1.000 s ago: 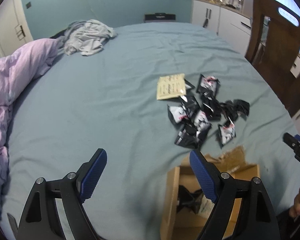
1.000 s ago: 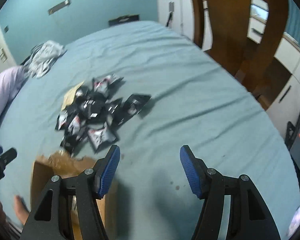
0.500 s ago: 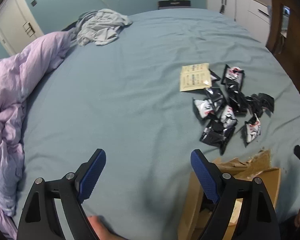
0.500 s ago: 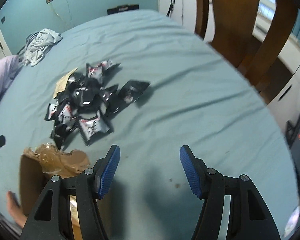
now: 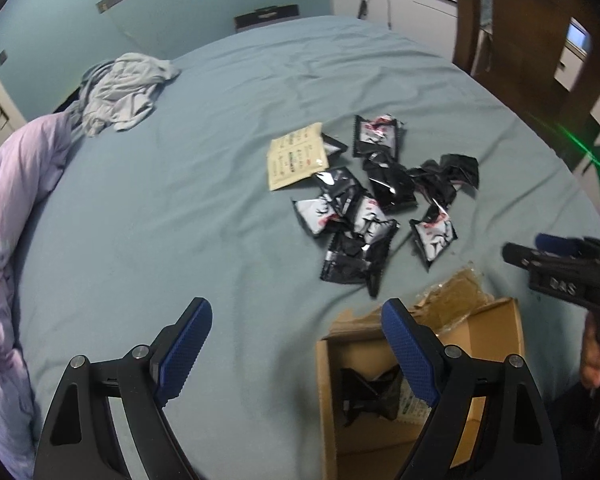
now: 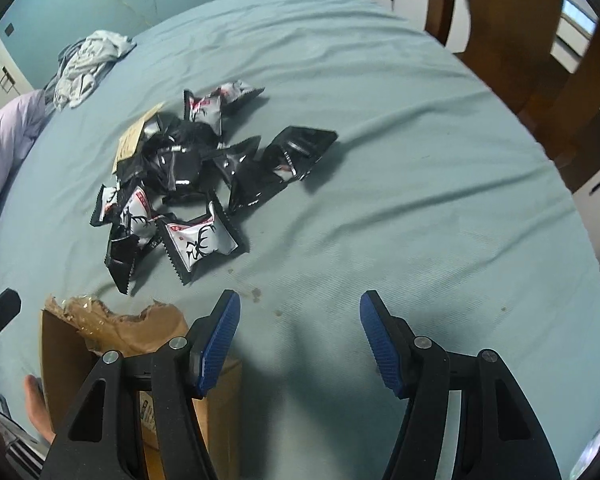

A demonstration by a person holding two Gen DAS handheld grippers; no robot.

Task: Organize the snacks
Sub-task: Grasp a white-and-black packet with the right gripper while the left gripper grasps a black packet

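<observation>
The nearest snack packet (image 6: 198,242), white-faced with a deer print, lay on the bed (image 6: 400,160) at the near edge of the snack pile (image 5: 374,204), ahead and to the left of the right claw (image 6: 300,338), its long axis slanting across the claw's line of reach. The right claw hung released and held nothing. The left claw (image 5: 296,346) was likewise released and bare, with its right finger over the cardboard box (image 5: 500,344). By my reckoning the right claw was the nearer to that packet. The box stood just on the near side of the pile, flaps torn open, with at least one dark packet (image 5: 366,396) inside. A tan sachet (image 5: 296,154) lay at the pile's far-left edge.
</observation>
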